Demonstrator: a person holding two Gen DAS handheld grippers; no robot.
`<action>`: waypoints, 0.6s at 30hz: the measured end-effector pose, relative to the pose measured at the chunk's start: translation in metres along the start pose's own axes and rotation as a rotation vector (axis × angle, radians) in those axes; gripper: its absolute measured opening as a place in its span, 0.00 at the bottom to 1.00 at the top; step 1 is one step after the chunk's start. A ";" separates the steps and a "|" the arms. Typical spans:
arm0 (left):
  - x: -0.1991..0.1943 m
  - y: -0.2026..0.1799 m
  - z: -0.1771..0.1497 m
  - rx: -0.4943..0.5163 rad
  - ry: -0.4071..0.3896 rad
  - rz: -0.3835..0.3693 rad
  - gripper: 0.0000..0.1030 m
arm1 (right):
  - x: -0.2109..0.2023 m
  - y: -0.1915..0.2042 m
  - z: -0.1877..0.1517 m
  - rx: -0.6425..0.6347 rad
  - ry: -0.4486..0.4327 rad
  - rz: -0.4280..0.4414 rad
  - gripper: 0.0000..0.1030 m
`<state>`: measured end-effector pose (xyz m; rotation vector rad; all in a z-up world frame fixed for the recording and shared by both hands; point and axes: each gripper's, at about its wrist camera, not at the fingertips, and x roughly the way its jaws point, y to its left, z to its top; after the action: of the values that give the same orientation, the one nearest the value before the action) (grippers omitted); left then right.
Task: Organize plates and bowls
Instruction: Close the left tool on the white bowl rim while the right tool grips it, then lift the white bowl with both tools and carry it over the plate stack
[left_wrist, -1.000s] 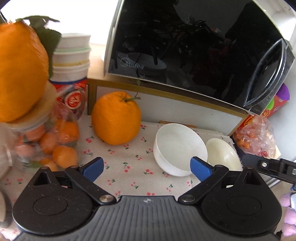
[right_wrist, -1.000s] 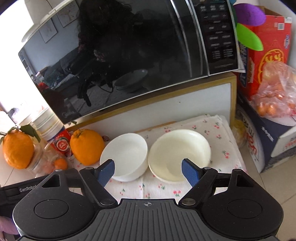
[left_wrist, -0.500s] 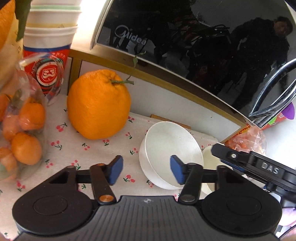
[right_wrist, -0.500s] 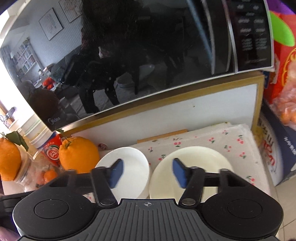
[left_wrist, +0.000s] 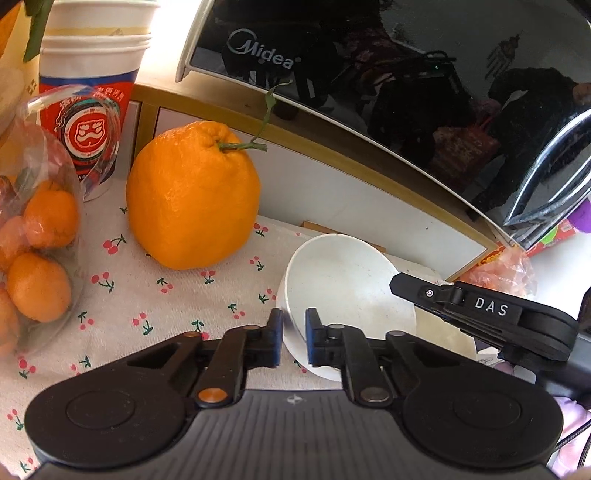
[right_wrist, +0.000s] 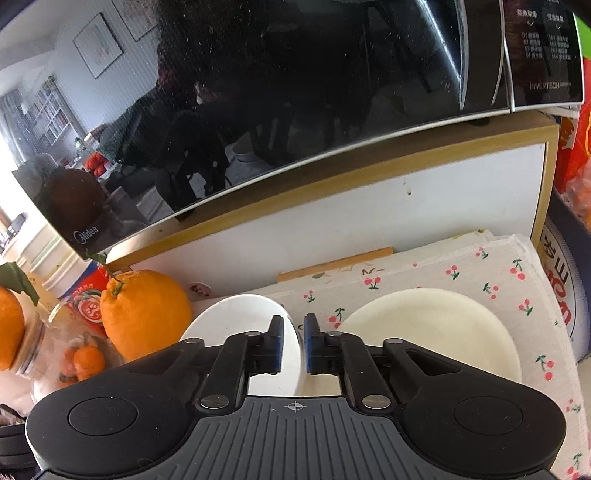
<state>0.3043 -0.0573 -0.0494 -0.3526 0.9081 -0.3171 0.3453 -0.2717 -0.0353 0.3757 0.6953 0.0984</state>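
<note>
Both tongs have just been closing, from wide apart a second ago to nearly together. The left gripper (left_wrist: 294, 341) now pinches the near rim of the white bowl (left_wrist: 347, 284), one blue pad outside the wall and one inside; earlier its pads hung spread, short of the bowl. The right gripper (right_wrist: 293, 341) clamps the same white bowl (right_wrist: 251, 317) on its right rim, and it has come in lower and closer. The bowl sits on the cherry-print cloth (left_wrist: 166, 295), just beside the large orange (left_wrist: 192, 195), with the cream plate (right_wrist: 436, 328) close on its right, below the microwave (right_wrist: 295, 110).
</note>
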 end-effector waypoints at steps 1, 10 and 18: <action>-0.001 -0.001 0.000 0.009 0.003 0.009 0.10 | -0.001 0.000 -0.001 0.006 0.002 0.002 0.07; -0.034 -0.004 0.002 0.072 0.007 0.040 0.09 | -0.023 0.018 -0.008 -0.006 0.024 0.006 0.07; -0.075 0.007 -0.004 0.085 0.031 0.070 0.09 | -0.047 0.049 -0.026 0.002 0.070 0.025 0.07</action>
<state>0.2584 -0.0204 -0.0017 -0.2376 0.9328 -0.2962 0.2940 -0.2277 -0.0071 0.3839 0.7601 0.1348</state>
